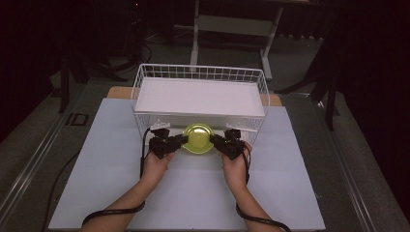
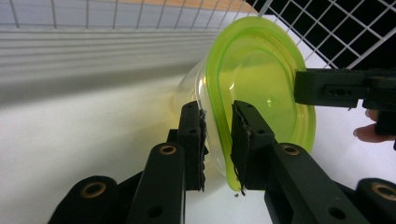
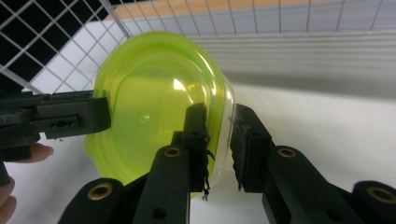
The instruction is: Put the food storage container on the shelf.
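Note:
A clear plastic container with a lime-green lid (image 1: pixel 197 138) is held between my two grippers at the front of the white wire basket (image 1: pixel 200 72). It is tipped so the lid faces me. My left gripper (image 1: pixel 183 140) is shut on the left edge of the container (image 2: pixel 261 79), one jaw on the lid and one on the clear wall. My right gripper (image 1: pixel 214 140) is shut on the container's opposite edge (image 3: pixel 149 102) in the same way. In the left gripper view my left gripper (image 2: pixel 218 140) grips the rim; in the right gripper view my right gripper (image 3: pixel 219 140) does.
The basket has a flat white panel (image 1: pixel 200 96) across it, just behind and above the container. A pale mat (image 1: pixel 96 164) covers the table on both sides of my forearms. Dark floor and table legs lie beyond the basket.

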{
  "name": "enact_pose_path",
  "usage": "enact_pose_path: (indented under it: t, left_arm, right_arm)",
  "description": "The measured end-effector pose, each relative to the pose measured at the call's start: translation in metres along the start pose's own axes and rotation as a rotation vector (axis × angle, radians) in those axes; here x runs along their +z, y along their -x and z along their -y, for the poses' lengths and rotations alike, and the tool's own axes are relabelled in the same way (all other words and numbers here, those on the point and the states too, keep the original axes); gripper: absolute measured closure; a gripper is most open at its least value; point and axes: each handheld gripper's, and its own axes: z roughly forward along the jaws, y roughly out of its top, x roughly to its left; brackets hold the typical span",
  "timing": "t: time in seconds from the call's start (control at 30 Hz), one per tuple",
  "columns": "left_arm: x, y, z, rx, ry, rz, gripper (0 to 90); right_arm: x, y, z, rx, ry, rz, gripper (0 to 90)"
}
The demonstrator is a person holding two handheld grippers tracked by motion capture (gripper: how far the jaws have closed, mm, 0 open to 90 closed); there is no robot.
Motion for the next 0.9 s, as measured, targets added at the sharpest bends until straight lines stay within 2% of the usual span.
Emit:
enact_pose_path:
  t: [0.2, 0.3, 0.43, 0.47, 0.53, 0.6, 0.7, 0.77, 0.9]
  left_arm:
    - [0.003, -0.001, 0.000, 0.064, 0.037, -0.030, 69.1]
    - [0.005, -0.001, -0.001, 0.043, 0.038, -0.040, 66.5]
    - [0.009, 0.002, -0.006, 0.075, 0.031, -0.079, 63.0]
    - [0.009, 0.002, -0.007, 0.079, 0.028, -0.084, 61.7]
    - [0.010, 0.002, -0.008, 0.081, 0.030, -0.090, 61.0]
    - [0.011, 0.001, -0.008, 0.062, 0.030, -0.092, 60.0]
    - [0.011, 0.000, -0.008, 0.085, 0.037, -0.112, 56.6]
    - [0.012, -0.001, -0.008, 0.072, 0.040, -0.117, 53.2]
    - [0.012, 0.000, -0.009, 0.067, 0.041, -0.133, 48.5]
  right_arm:
    - [0.005, 0.001, 0.000, 0.019, 0.048, 0.020, 74.6]
    - [0.008, 0.002, 0.001, 0.025, 0.066, 0.032, 74.1]
    - [0.012, 0.003, -0.001, 0.024, 0.072, 0.050, 71.7]
    - [0.013, 0.003, -0.002, 0.008, 0.075, 0.065, 71.3]
    - [0.015, 0.003, -0.004, -0.003, 0.069, 0.074, 70.0]
    - [0.017, 0.003, -0.005, -0.012, 0.067, 0.083, 68.8]
    - [0.018, 0.003, -0.006, -0.010, 0.058, 0.083, 66.9]
    - [0.018, 0.003, -0.005, -0.034, 0.066, 0.091, 64.7]
    - [0.017, 0.006, -0.006, -0.008, 0.066, 0.086, 60.5]
